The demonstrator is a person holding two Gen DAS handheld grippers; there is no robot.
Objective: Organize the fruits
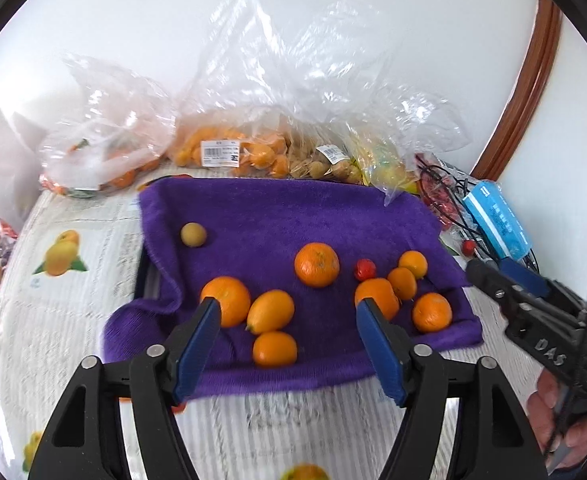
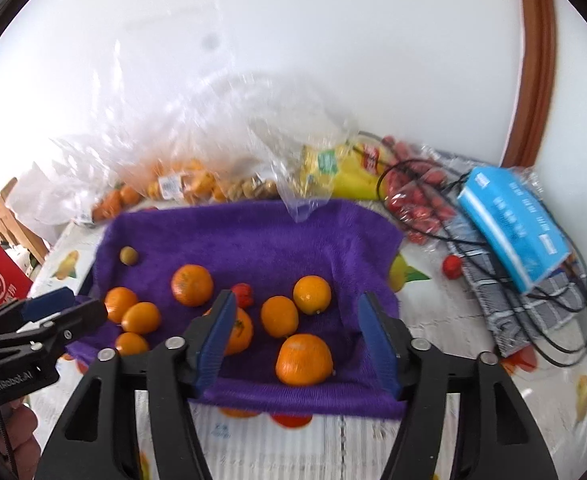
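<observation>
A purple towel (image 1: 261, 216) (image 2: 253, 236) lies on the table with several oranges and kumquats on it, such as a large orange (image 1: 316, 264) (image 2: 192, 285), plus one small red fruit (image 1: 364, 269) (image 2: 242, 294) and one small tan round fruit (image 1: 193, 234) (image 2: 128, 256). My left gripper (image 1: 289, 312) is open and empty above the towel's near edge, with two kumquats (image 1: 270, 311) between its fingers. My right gripper (image 2: 297, 312) is open and empty over the towel's near right part, with an orange (image 2: 303, 359) between its fingers.
Clear plastic bags of fruit (image 1: 229, 152) (image 2: 185, 184) stand behind the towel by the white wall. A blue packet (image 2: 509, 220), black cable (image 2: 533, 304), red fruit bag (image 2: 417, 196) and checked cloth lie to the right. A loose red fruit (image 2: 451, 266) sits there too.
</observation>
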